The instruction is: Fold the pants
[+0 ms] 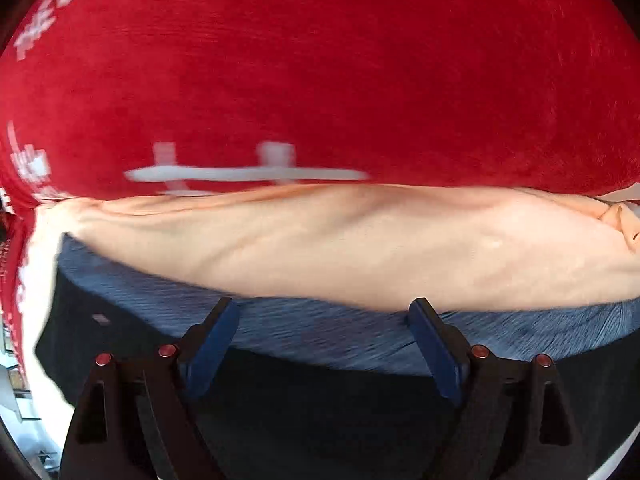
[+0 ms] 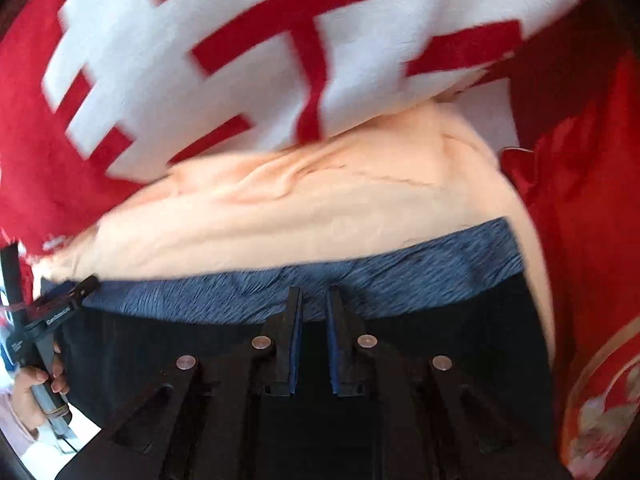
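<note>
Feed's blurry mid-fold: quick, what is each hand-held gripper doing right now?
Left hand-held gripper: open, holding nothing, over the pants.
Right hand-held gripper: nearly closed, narrow gap; grip on pants cannot be told.

Motion blur smears both views. Pants (image 1: 320, 360) run off the near edge under the left gripper (image 1: 324, 344), so legs are unseen. White lettering on the red blanket (image 1: 320, 60) too smeared to read, cut off at far left. Right gripper (image 2: 314, 332): pads nearly closed, can't tell if cloth's pinched.
</note>
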Motion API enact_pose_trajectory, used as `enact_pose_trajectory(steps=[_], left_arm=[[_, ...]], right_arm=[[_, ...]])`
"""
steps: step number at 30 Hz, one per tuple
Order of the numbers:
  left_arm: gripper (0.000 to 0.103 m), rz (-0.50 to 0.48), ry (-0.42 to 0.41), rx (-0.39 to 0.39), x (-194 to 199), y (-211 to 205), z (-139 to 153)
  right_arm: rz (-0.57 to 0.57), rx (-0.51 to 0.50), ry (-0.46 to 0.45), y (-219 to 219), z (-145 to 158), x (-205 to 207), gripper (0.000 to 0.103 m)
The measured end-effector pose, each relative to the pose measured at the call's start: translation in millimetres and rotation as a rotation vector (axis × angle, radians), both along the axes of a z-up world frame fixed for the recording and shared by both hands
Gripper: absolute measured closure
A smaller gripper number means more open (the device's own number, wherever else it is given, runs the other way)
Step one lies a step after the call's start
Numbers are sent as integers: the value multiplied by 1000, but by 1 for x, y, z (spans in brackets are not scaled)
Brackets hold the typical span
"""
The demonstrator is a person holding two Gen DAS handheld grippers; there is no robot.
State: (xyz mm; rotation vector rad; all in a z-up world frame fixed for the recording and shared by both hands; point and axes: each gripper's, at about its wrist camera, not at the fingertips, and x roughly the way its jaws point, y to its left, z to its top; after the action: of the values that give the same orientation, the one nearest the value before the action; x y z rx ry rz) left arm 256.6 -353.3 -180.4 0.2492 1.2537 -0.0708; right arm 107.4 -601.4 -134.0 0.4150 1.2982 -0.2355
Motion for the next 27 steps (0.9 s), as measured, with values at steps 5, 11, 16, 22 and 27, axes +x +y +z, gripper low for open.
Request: enact_pose_trajectory(steps=[5,11,16,22,27], left_arm=[[15,37,34,-43,-19,63,23],[15,21,3,-10,-29,136,26],[15,65,54,50,-22,212,-10],[15,18,23,-64,-36,250,-21],[15,13,-35,-124,-44,259,-25]], right_arm=[[-5,71,3,18,21,-9,87],[194,276,-42,125,44,26,87],[395,317,-85,256,55,76,52],[718,366,-36,437,45,144,47],[914,305,13,565,9,206,47]])
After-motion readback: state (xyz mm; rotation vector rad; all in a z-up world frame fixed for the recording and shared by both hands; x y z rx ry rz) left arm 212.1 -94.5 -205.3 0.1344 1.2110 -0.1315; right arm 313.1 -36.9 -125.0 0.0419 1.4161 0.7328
